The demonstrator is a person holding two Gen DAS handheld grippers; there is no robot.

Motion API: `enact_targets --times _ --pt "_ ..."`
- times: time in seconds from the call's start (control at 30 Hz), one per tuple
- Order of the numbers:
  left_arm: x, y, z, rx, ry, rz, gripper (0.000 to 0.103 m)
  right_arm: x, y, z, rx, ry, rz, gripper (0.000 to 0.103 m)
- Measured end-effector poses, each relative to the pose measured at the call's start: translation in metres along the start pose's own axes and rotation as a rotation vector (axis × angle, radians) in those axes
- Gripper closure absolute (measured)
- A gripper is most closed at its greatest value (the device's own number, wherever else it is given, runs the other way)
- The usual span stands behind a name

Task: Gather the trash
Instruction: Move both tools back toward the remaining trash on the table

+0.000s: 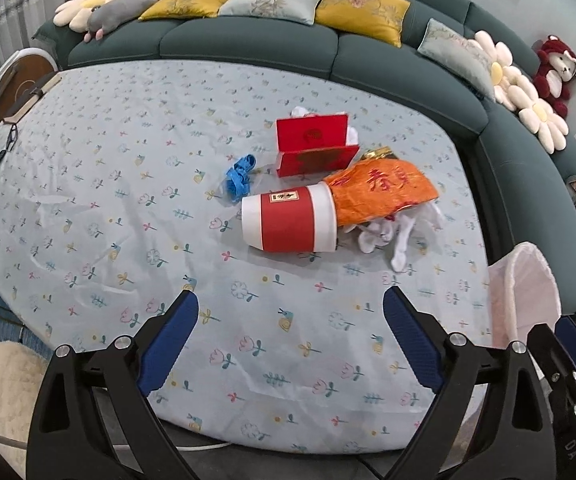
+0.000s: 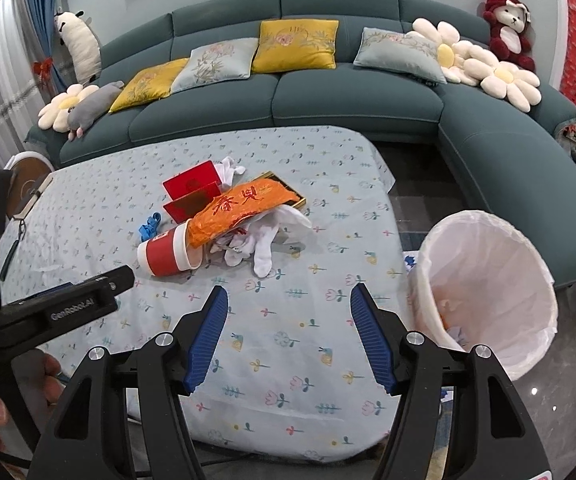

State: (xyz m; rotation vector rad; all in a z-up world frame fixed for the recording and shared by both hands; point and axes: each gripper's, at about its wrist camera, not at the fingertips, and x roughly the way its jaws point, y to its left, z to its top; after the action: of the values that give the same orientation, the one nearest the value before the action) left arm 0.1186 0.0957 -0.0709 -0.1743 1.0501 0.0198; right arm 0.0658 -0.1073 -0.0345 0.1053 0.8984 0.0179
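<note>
A red and white paper cup [image 1: 289,222] [image 2: 166,252] lies on its side on the table. An orange wrapper [image 1: 381,190] [image 2: 240,210] lies against it, over crumpled white tissue [image 1: 391,234] [image 2: 256,248]. A red open box [image 1: 313,146] [image 2: 192,196] and a blue scrap [image 1: 240,178] [image 2: 148,226] lie behind. My left gripper [image 1: 289,316] is open and empty, just short of the cup. My right gripper [image 2: 288,320] is open and empty, nearer the table's front. A white-lined bin [image 2: 487,296] [image 1: 523,292] stands right of the table.
The table has a floral cloth [image 1: 108,208] [image 2: 307,352]. A book and glasses [image 1: 12,132] lie at its far left. A teal sofa [image 2: 327,96] with cushions and plush toys curves behind and to the right. The left gripper's body [image 2: 60,308] shows in the right wrist view.
</note>
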Motion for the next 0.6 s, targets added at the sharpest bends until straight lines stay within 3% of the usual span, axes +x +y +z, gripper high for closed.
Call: enact_targets --times 0.6 --pt "0.101 -0.004 0.04 -0.03 0.145 0.025 0.014 0.076 0.01 0.035 0.004 0.082 0.008 0.041"
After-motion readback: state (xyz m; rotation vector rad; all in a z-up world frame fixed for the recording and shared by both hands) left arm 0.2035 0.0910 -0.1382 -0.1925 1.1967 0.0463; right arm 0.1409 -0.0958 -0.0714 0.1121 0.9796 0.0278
